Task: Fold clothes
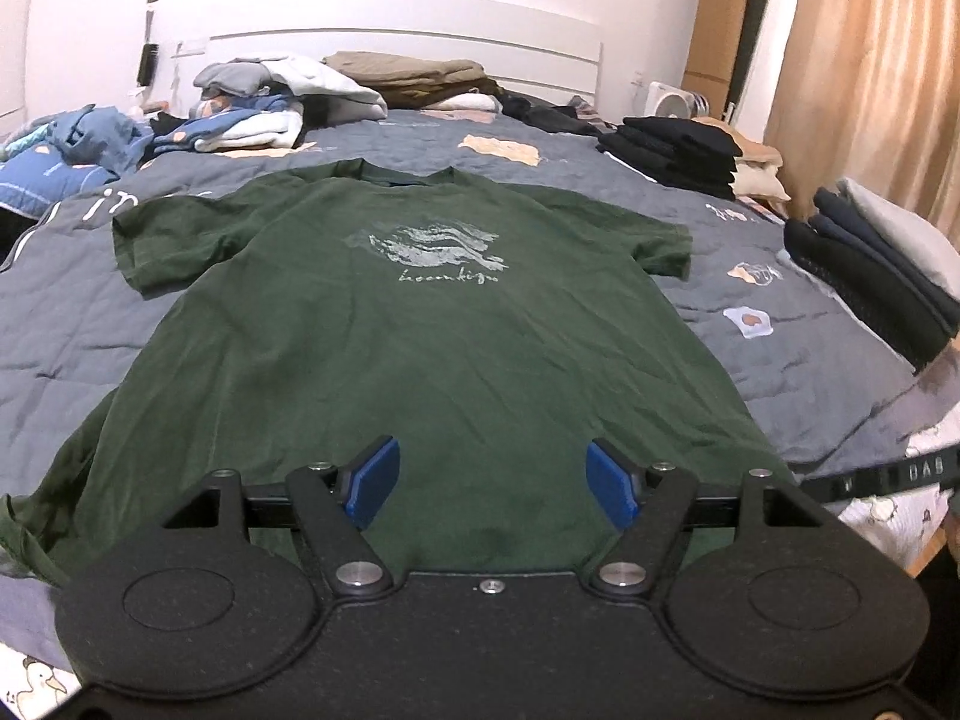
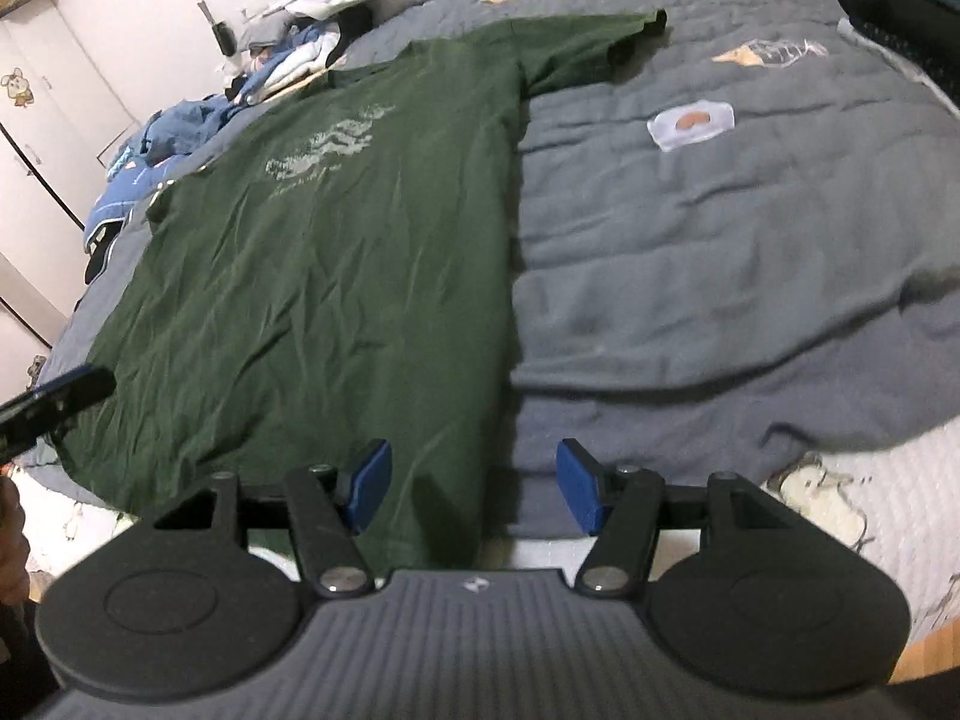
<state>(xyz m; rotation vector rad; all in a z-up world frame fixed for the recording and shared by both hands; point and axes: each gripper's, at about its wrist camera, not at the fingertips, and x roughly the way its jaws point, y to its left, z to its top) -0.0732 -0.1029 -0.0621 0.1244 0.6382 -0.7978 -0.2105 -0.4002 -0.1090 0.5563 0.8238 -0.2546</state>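
A dark green T-shirt (image 1: 408,324) with a pale printed motif lies spread flat, front up, on a grey quilt (image 1: 780,360), collar away from me. My left gripper (image 1: 492,480) hovers over the middle of the shirt's bottom hem, blue pads apart, nothing between them. In the right wrist view the same T-shirt (image 2: 312,252) fills the left half. My right gripper (image 2: 474,483) stands open over the shirt's near right corner, its left pad above the cloth and its right pad above the quilt (image 2: 720,276). The left gripper's black edge (image 2: 54,399) shows at the far left.
Folded dark clothes (image 1: 678,156) and another folded pile (image 1: 876,276) sit along the bed's right side. A heap of unfolded clothes (image 1: 252,114) and folded tan items (image 1: 414,75) lie by the white headboard. A curtain (image 1: 870,60) hangs at the right.
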